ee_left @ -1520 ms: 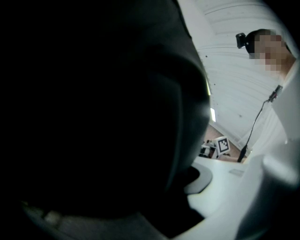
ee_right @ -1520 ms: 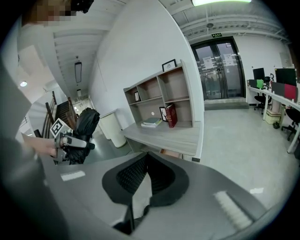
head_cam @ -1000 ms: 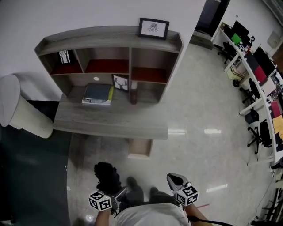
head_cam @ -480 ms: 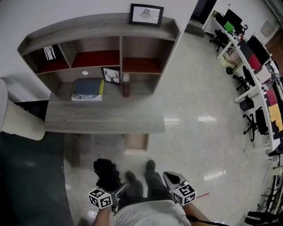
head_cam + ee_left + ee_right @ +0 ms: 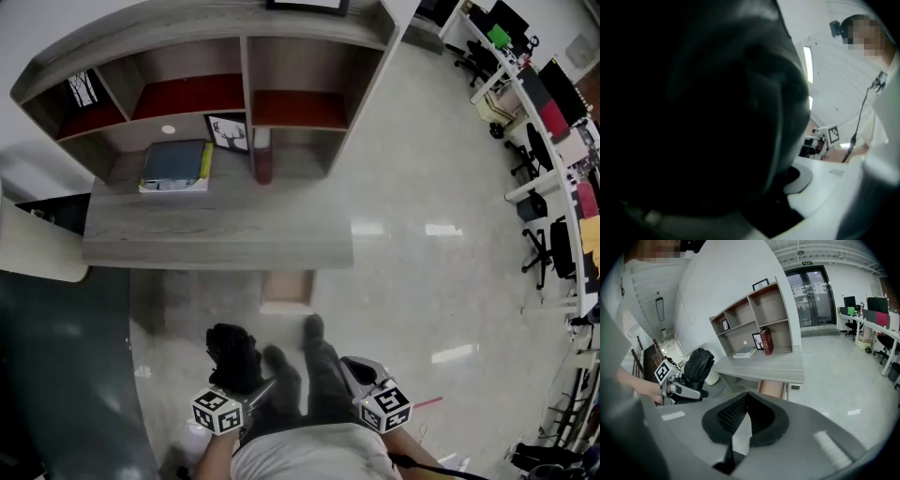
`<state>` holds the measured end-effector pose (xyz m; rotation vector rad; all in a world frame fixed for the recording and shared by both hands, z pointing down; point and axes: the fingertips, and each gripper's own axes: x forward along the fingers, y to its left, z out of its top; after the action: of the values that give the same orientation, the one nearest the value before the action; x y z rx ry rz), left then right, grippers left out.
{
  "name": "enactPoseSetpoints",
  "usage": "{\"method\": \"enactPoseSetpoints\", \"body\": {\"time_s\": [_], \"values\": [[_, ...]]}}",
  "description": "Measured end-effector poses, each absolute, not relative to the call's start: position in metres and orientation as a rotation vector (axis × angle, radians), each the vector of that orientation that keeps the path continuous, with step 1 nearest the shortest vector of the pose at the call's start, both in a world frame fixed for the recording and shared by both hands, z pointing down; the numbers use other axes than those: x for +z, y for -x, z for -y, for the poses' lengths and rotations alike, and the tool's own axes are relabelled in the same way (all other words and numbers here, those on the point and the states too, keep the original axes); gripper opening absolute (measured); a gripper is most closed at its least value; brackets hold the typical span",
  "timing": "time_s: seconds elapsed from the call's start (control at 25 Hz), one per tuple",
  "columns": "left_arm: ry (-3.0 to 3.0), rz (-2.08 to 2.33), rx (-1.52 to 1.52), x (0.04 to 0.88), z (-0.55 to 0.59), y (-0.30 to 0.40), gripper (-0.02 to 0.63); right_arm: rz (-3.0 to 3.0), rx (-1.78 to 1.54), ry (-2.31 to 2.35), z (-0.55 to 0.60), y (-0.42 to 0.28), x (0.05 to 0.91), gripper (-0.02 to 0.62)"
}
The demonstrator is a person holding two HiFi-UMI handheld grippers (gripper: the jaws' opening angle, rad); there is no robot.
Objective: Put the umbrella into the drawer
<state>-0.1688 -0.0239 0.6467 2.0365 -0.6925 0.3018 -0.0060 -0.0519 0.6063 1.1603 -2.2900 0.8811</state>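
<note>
A folded black umbrella is clamped in my left gripper at the bottom of the head view, in front of the person's body. It fills most of the left gripper view as a dark mass. The right gripper view shows the umbrella standing up out of the left gripper. My right gripper is beside it, shut with nothing in it; its black pads meet at the tip. The open wooden drawer juts from under the grey desk, ahead of both grippers.
On the desk stands a shelf unit with a stack of books, a small picture and a red book. The person's legs and shoes are between me and the drawer. Office desks and chairs line the right side.
The person has stepped toward the desk, which now lies closer and higher in the head view. Both grippers have sunk slightly. The left still holds the umbrella.
</note>
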Motion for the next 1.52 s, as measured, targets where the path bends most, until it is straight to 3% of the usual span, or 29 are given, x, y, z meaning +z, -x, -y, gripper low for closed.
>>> {"method": "enactPoseSetpoints", "body": {"time_s": [1.52], "values": [[-1.799, 0.769, 0.403, 0.833, 0.116, 0.044, 0.207, 2.329, 0.911, -0.838, 0.171, -0.032, 0.729, 0.005]]}}
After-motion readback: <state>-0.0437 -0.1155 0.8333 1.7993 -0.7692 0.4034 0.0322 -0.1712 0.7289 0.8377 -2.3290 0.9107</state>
